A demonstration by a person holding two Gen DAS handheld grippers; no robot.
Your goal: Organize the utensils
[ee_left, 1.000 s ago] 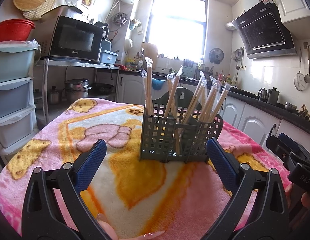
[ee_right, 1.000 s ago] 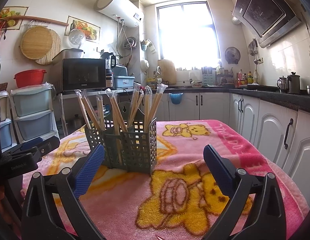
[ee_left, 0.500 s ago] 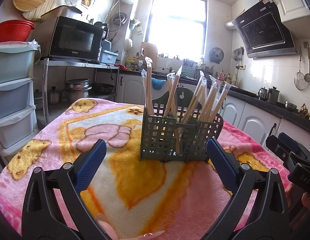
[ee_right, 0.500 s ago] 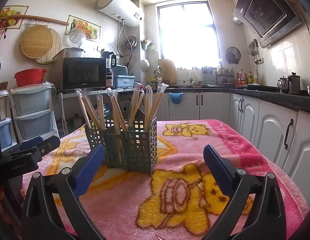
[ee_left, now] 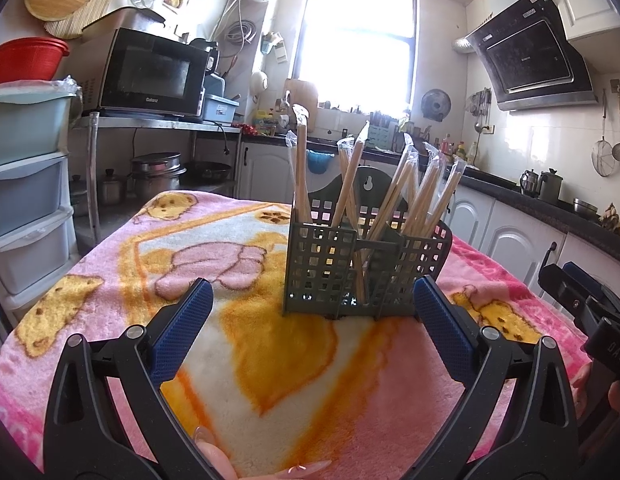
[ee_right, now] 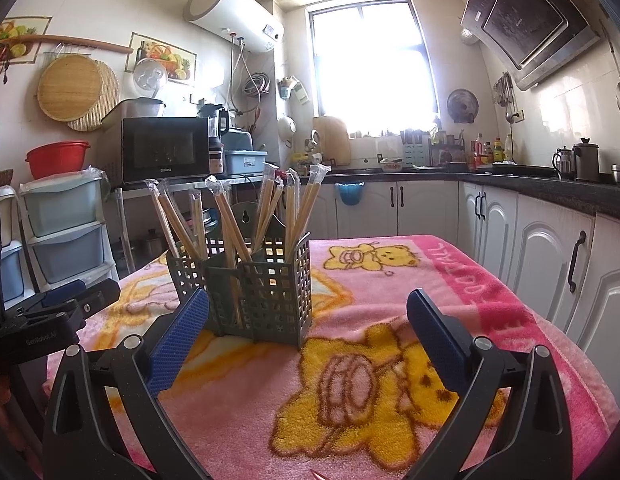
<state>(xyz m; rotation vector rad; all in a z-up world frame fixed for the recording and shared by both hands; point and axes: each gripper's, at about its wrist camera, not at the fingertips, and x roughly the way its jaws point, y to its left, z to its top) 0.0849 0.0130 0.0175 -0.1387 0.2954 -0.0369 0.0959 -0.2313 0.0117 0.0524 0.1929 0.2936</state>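
Caddy: a grey-green slotted plastic utensil caddy (ee_left: 366, 272) stands upright on the table, on the pink cartoon-bear blanket (ee_left: 237, 264); this caddy is the landmark for the lines below.
Caddy contents: wrapped bamboo chopsticks (ee_left: 394, 196) stand in several of its compartments, leaning outward at different angles, their clear wrapper tips above the rim; the exact count per compartment cannot be told.
Caddy, right wrist view: the same caddy (ee_right: 265, 288) with its chopsticks (ee_right: 229, 224) fanned out above it.
Left gripper: the left gripper (ee_left: 310, 308) faces the caddy from in front, its blue-padded fingers (ee_left: 181, 328) spread wide apart, holding nothing, short of the caddy's base.
Right gripper: the right gripper (ee_right: 305, 320) sits to the caddy's right side, fingers (ee_right: 434, 340) wide apart and holding nothing; its left finger overlaps the caddy's lower corner in view, contact cannot be told.
Blanket: around the caddy, only blanket shows between the fingers.
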